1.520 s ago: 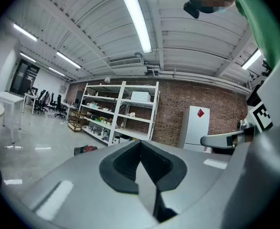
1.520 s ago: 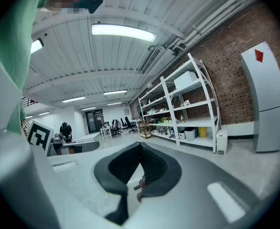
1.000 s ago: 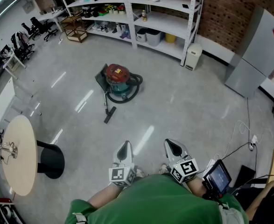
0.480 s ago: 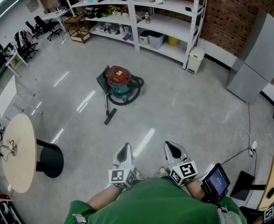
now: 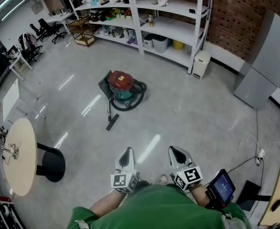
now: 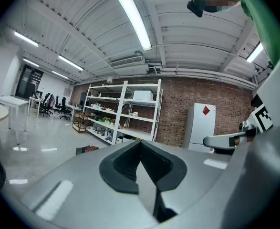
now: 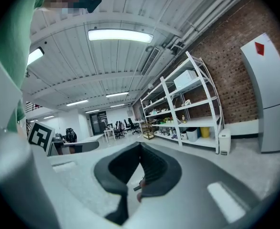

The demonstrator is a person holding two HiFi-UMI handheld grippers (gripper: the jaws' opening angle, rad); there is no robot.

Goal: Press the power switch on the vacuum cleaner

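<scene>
Standing upright, vacuum cleaner (image 5: 121, 85), wand (image 5: 109, 111) trailing nearward.

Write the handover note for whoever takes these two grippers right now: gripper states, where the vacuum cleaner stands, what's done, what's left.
Left gripper: jaws together, empty, held near the body.
Right gripper: the same.
Vacuum cleaner: on the floor well ahead, in front of the shelving, far from both grippers.
Done: nothing; the power switch is not pressed and is too small to pick out from here.
Left: walk up, find the switch, press it.
</scene>
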